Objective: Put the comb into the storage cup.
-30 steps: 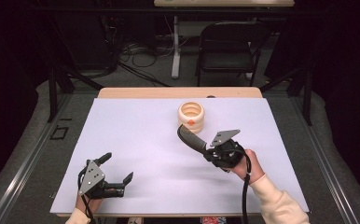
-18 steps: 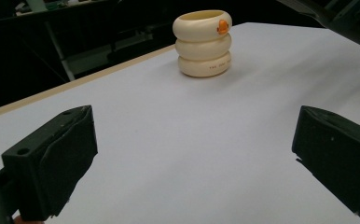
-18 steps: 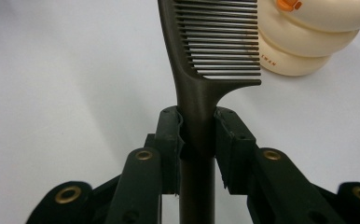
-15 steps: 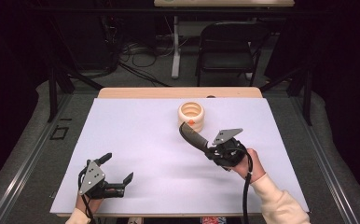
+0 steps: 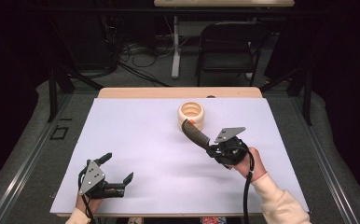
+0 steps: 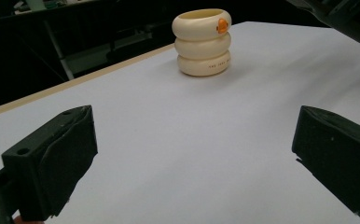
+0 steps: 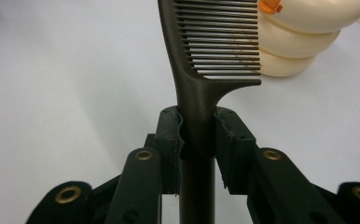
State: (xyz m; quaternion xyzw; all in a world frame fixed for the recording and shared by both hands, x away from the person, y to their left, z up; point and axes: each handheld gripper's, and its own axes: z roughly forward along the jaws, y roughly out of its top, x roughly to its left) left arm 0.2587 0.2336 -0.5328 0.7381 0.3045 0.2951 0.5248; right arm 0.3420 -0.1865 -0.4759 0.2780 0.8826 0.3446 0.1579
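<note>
The right gripper (image 7: 197, 135) is pinching the handle of a dark comb (image 7: 206, 51), its jaws pressing on either side just below the teeth; the comb is standing out past the jaws with its teeth turned toward a cream holder (image 7: 304, 32) made of three stacked rings with a small orange mark near its rim. From above, the comb (image 5: 194, 132) is hanging over the table (image 5: 136, 140) with its far tip at or just beside the near side of the holder (image 5: 193, 112); whether they are touching cannot be told. The left gripper (image 5: 115, 170) is resting low at the near left of the table, well apart from the holder, its jaws spread wide and gripping nothing. Judging from this, the pick-up is done and the carry is nearly over; what is left appears to be lifting the tip over the rim, lowering the comb into the opening and letting go.
</note>
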